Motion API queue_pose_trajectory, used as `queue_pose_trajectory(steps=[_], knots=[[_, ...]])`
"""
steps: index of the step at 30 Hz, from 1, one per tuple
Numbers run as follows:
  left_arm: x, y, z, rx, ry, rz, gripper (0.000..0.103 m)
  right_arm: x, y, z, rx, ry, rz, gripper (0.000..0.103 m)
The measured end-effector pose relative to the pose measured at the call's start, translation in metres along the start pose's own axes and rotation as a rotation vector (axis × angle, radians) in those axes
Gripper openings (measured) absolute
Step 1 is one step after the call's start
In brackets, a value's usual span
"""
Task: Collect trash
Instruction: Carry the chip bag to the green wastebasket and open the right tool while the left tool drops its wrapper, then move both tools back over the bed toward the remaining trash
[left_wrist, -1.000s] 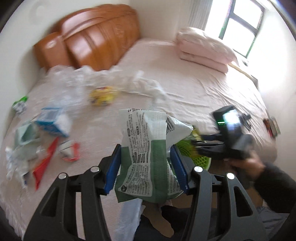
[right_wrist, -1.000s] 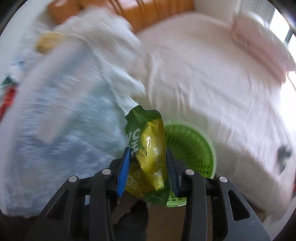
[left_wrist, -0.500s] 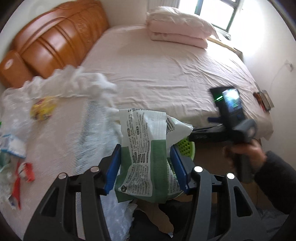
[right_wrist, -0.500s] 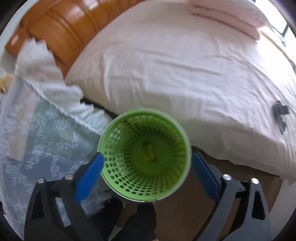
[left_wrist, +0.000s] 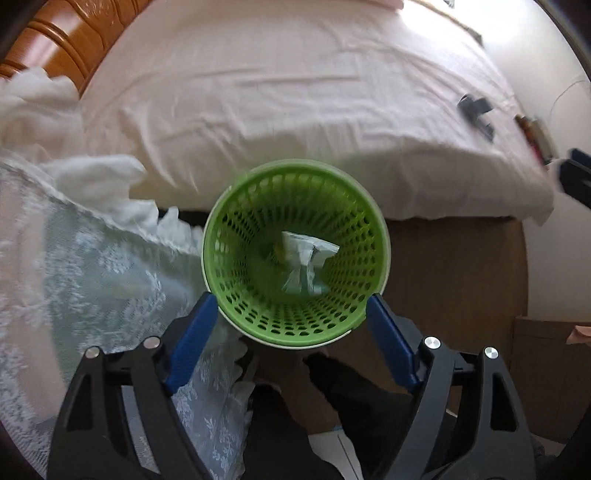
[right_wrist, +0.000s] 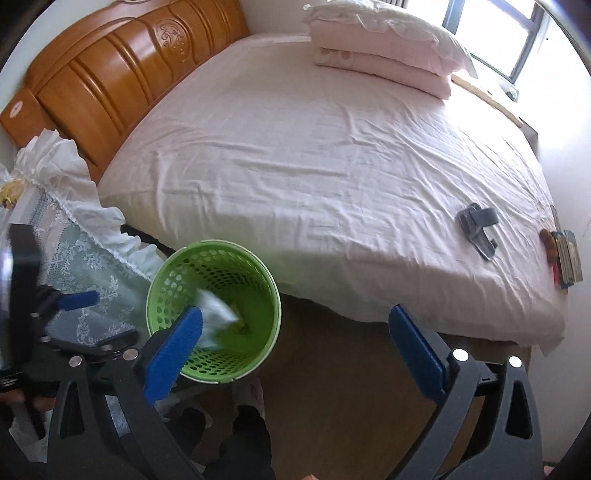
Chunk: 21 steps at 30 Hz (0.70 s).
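The left gripper (left_wrist: 291, 314), jaws just opened and empty, hangs directly above the green basket (left_wrist: 295, 184). A white wrapper (left_wrist: 306, 262) lies inside, below it. The right gripper (right_wrist: 295, 332) gapes wide, empty.

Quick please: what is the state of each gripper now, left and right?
Left gripper: open, holds nothing; jaws just opened, wrapper is in the basket.
Right gripper: open, holds nothing.

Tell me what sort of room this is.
A bedroom: a wide bed with a carved wooden headboard, folded bedding and a pillow by the window, and a green wastebasket beside it.
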<state>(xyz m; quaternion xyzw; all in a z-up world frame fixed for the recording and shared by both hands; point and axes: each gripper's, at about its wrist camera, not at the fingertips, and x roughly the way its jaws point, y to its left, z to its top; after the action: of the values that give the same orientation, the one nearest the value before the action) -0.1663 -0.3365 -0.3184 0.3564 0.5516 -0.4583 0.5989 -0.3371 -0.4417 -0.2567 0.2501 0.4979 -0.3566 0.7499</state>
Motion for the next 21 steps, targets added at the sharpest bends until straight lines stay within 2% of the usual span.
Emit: queue_pose_trajectory(steps=[4,10,13,17,21], knots=[[-0.011,0.002,0.002,-0.022,-0.031,-0.003,0.079,-0.006,0.004,-0.002,-0.009,0.004,0.012,0.1],[-0.092,0.022,-0.002,-0.081,-0.183,0.05,0.079,-0.036,0.034,0.016,-0.051,-0.051,0.049,0.1],[-0.14,0.04,-0.01,-0.136,-0.276,0.092,0.086,-0.063,0.058,0.033,-0.099,-0.108,0.083,0.1],[-0.211,0.068,-0.038,-0.221,-0.417,0.18,0.088,-0.104,0.102,0.055,-0.194,-0.206,0.133,0.101],[-0.261,0.1,-0.075,-0.338,-0.506,0.244,0.091,-0.139,0.158,0.074,-0.297,-0.283,0.234,0.101]])
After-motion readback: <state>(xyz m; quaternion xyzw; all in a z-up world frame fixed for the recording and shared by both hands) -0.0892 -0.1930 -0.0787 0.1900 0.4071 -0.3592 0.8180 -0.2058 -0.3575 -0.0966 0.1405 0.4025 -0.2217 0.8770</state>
